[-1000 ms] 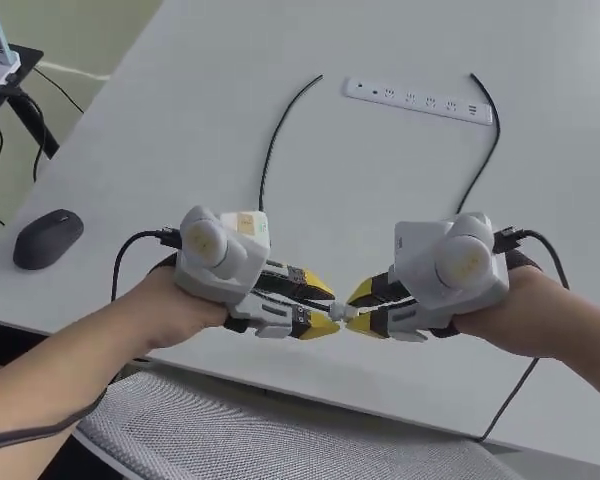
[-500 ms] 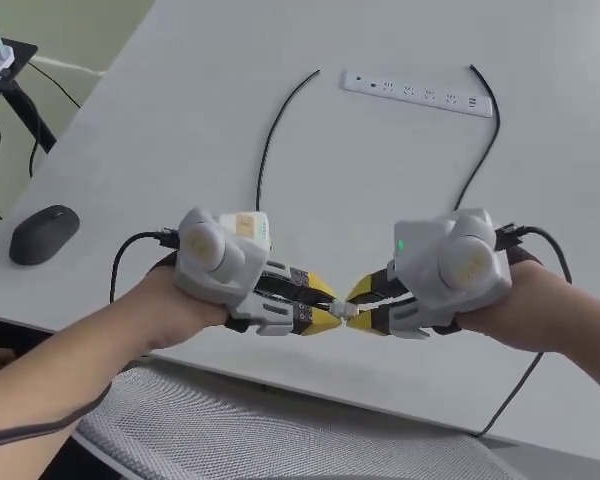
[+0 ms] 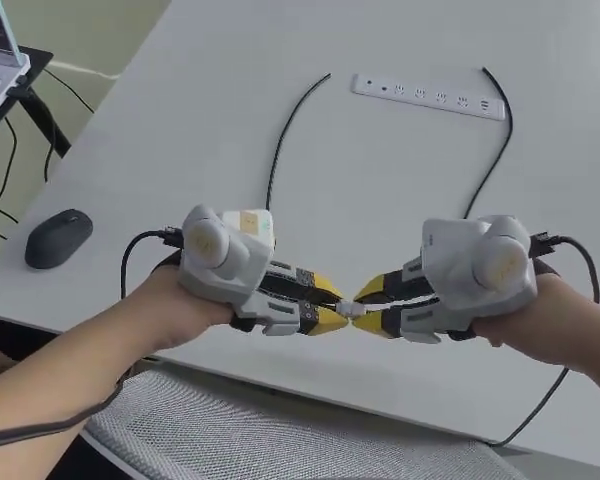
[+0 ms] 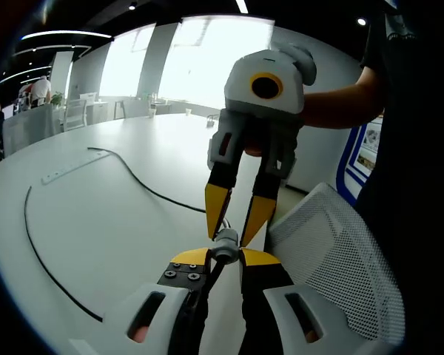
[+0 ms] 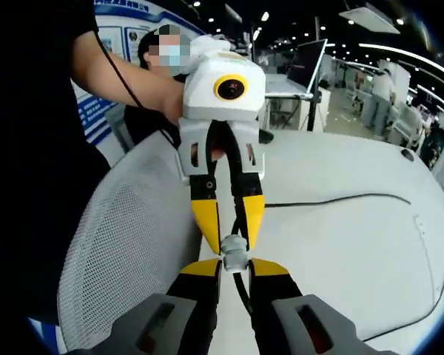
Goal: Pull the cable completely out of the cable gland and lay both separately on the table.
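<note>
Cable gland: the small pale cable gland (image 3: 352, 310) is up off the table, over its near part, caught between the tips of my two grippers, which meet nose to nose.
Cable: the black cable (image 5: 241, 285) comes out of the gland and runs back between my right jaws. A dark run also shows between my left jaws.
Left gripper: my left gripper (image 3: 332, 308) has its yellow tips drawn in tight on one end of the gland.
Right gripper: my right gripper (image 3: 370, 308) is nipped down on the gland's other end.
Table: white table (image 3: 400, 190), with a white power strip (image 3: 428, 97) at its far side.
Loose lead: a black loose lead (image 3: 280, 150) lies from near the strip toward my left gripper. I cannot tell whether it is the same cable.
Mouse: a dark mouse (image 3: 58, 238) sits at the left edge.
Chair: a grey mesh chair (image 3: 230, 435) is below my hands.
</note>
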Available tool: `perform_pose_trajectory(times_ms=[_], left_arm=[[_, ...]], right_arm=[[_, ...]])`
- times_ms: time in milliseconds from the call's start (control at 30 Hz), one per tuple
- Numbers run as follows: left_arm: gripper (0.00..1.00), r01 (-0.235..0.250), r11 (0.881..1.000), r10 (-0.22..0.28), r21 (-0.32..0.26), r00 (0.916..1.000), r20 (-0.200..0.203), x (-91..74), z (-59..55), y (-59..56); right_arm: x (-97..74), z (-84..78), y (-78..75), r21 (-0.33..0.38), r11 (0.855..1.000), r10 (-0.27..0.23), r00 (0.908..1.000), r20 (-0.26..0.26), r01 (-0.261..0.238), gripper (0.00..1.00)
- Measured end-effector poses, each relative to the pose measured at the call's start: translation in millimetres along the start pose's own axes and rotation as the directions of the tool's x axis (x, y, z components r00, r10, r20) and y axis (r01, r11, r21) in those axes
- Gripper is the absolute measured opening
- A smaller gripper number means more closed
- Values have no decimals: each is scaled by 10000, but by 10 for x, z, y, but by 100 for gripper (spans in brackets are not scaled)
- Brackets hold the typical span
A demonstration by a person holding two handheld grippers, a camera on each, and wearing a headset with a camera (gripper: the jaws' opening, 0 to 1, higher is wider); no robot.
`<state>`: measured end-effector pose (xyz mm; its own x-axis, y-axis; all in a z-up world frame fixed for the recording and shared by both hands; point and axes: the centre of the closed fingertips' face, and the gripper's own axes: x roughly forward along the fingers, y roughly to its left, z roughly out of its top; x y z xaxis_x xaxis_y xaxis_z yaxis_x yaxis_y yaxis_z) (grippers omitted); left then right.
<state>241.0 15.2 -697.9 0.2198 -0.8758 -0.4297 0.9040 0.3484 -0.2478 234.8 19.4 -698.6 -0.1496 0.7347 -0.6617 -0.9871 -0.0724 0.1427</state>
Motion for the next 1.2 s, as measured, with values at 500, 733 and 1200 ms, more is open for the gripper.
perform_pose_trajectory(times_ms=[500, 733, 1200], left_arm=[[15, 54, 9998, -50, -187, 9998, 194, -47, 38, -11], [15, 97, 9997, -91, -240, 9996, 269, -47, 61, -24], [15, 259, 9994, -255, -245, 9996, 154, -25, 70, -85]], right_arm=[[-121, 100, -29, 2296, 9676, 533, 9743, 2190, -1046, 13], [-102, 122, 17, 2182, 9693, 627, 9715, 2284, -1138, 11], [-88, 93, 89, 1942, 9723, 856, 9714, 2214, -1300, 9]])
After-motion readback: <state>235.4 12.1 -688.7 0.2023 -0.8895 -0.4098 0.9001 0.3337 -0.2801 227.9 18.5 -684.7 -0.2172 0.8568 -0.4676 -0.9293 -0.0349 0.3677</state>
